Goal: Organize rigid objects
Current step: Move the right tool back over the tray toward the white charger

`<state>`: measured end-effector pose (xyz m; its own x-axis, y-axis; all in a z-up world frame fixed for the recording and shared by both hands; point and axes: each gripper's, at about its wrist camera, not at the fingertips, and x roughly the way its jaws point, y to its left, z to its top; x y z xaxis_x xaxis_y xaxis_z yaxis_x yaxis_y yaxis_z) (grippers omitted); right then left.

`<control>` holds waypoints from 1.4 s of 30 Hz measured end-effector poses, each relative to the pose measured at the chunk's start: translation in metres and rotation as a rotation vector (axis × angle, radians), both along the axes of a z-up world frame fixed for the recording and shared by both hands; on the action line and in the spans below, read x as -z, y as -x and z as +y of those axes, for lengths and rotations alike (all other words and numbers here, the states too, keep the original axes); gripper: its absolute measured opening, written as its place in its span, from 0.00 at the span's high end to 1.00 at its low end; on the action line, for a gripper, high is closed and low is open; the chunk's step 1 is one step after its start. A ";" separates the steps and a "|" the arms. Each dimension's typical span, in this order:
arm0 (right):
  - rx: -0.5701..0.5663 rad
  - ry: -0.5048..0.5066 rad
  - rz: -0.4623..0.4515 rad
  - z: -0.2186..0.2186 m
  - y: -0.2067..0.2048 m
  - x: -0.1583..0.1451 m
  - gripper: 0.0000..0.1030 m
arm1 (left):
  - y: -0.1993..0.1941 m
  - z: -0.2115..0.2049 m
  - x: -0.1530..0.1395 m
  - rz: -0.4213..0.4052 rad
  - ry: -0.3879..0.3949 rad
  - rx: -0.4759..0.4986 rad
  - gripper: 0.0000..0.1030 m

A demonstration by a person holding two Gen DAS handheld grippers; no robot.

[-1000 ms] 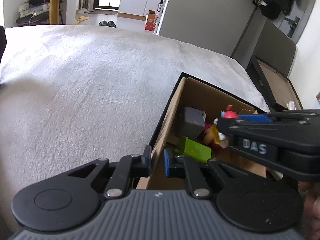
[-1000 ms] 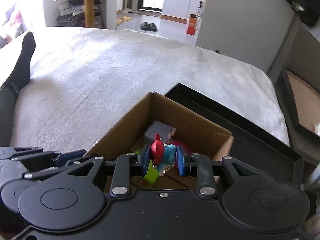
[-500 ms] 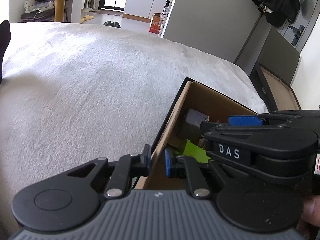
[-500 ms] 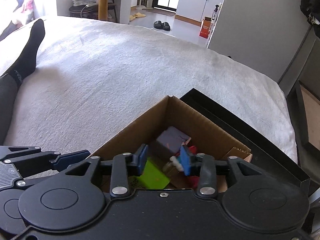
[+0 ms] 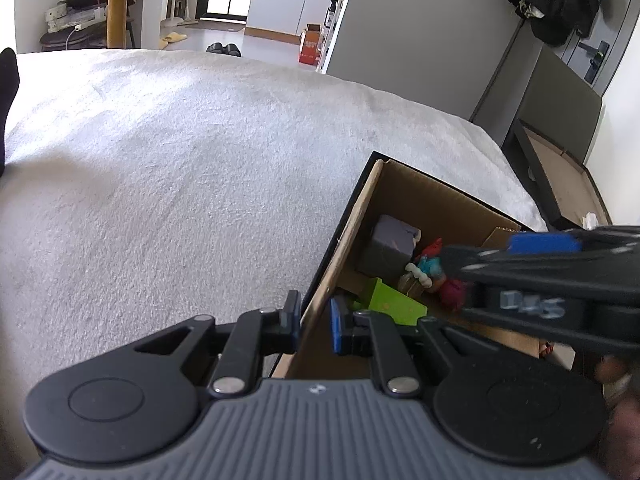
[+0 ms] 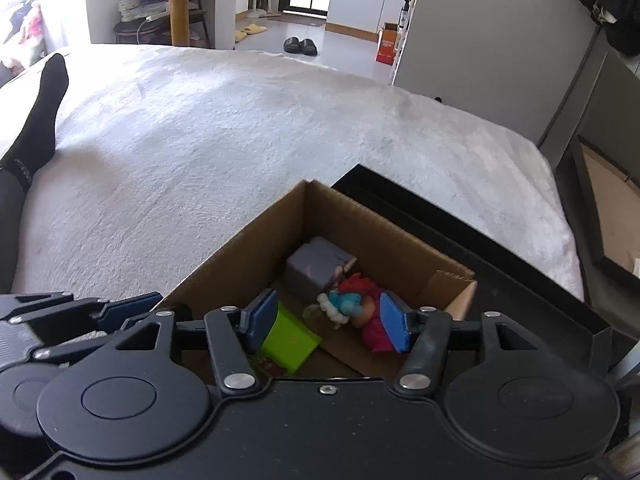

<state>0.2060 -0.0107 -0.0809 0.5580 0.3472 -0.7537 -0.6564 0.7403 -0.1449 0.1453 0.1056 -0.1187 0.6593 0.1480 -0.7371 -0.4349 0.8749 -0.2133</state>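
An open cardboard box (image 6: pixel 280 236) sits on the white bed. Inside lie a blue figurine with a red hat (image 6: pixel 348 300), a grey-purple cube (image 6: pixel 316 264), a green block (image 6: pixel 288 338) and a pink toy (image 6: pixel 376 332). My right gripper (image 6: pixel 326 320) is open and empty above the box, the figurine lying below it. My left gripper (image 5: pixel 314 320) is shut on the box's left wall (image 5: pixel 352 232). The figurine (image 5: pixel 430 266), cube (image 5: pixel 390 242) and green block (image 5: pixel 394 304) also show in the left wrist view.
A black lid or tray (image 6: pixel 480 232) lies against the box's right side. A leg in a black sock (image 6: pixel 36 128) rests on the bed at the left. The white bedspread (image 5: pixel 180 160) stretches ahead. A flat cardboard-lined frame (image 5: pixel 560 176) stands beyond the bed's right edge.
My right gripper opened and let the blue figurine drop into the box, then drew back with jaws wide. My left gripper has kept its hold on the box wall.
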 end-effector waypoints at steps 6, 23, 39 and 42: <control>0.053 -0.069 -0.022 -0.042 0.005 -0.029 0.35 | -0.005 -0.016 -0.011 0.051 -0.072 -0.010 0.82; 0.265 -0.180 -0.002 -0.170 0.005 -0.050 0.24 | -0.018 -0.108 -0.057 0.049 -0.183 0.174 0.49; 0.365 -0.281 0.061 -0.231 0.004 -0.022 0.24 | -0.026 -0.162 -0.059 0.105 -0.245 0.265 0.47; 0.383 -0.290 0.074 -0.241 0.001 -0.013 0.24 | -0.029 -0.169 -0.055 0.121 -0.263 0.268 0.47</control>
